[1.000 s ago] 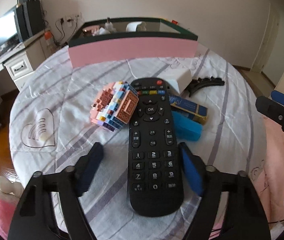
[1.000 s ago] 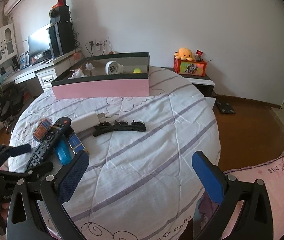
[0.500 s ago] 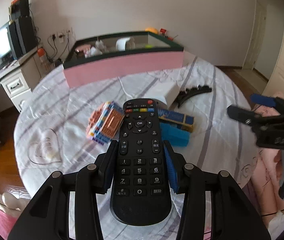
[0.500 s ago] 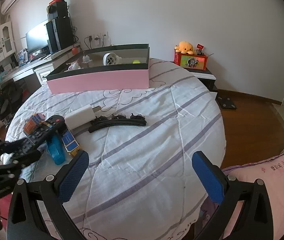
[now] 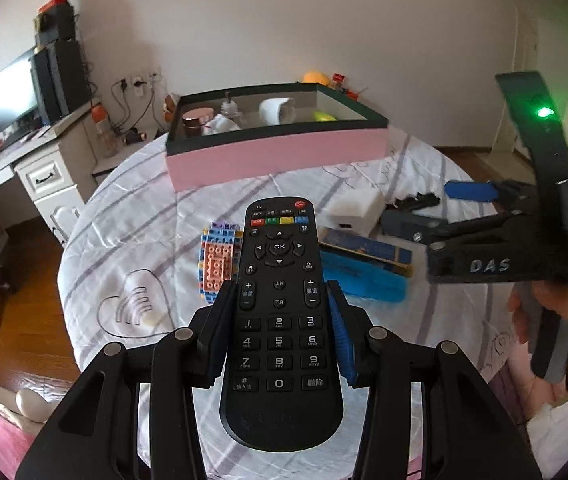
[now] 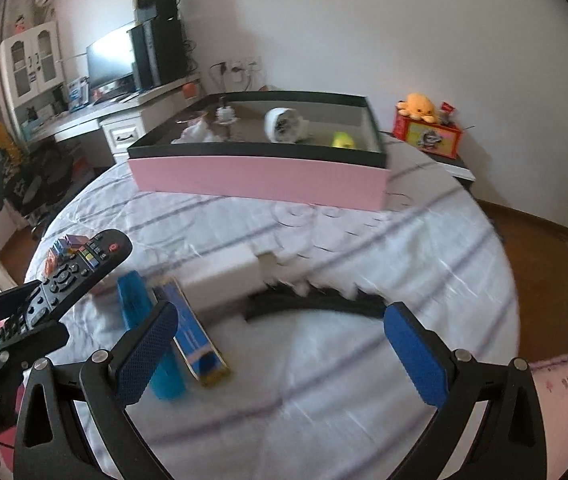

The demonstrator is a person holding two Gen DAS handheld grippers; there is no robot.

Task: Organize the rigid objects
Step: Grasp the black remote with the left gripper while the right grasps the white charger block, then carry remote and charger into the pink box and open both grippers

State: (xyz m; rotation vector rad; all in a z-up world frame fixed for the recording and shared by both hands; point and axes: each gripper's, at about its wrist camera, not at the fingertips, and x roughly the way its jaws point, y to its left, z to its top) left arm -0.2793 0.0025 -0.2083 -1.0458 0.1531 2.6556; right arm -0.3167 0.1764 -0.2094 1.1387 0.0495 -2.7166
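My left gripper [image 5: 279, 300] is shut on a black remote control [image 5: 279, 320], clamping its sides near the number keys and holding it a little above the bed. The remote [image 6: 71, 276] also shows at the left of the right wrist view, tilted upward. My right gripper [image 6: 279, 320] stands open over the bedspread, with a black curved track piece [image 6: 316, 304] just beyond its fingertips. On the bed lie a coloured brick model [image 5: 217, 264], a white adapter block [image 5: 356, 208], a blue-and-gold box [image 5: 368, 250] and a blue block [image 5: 364, 280].
A pink box with a dark rim [image 5: 275, 156] stands at the far side of the bed and holds several small items. A desk with a monitor [image 5: 11, 100] is to the left, wooden floor [image 6: 544, 280] to the right. A hand [image 5: 556, 328] holds the right gripper.
My left gripper closed on the remote and lifted it slightly off the bedspread. My right gripper moved leftward and closer over the track piece and boxes.
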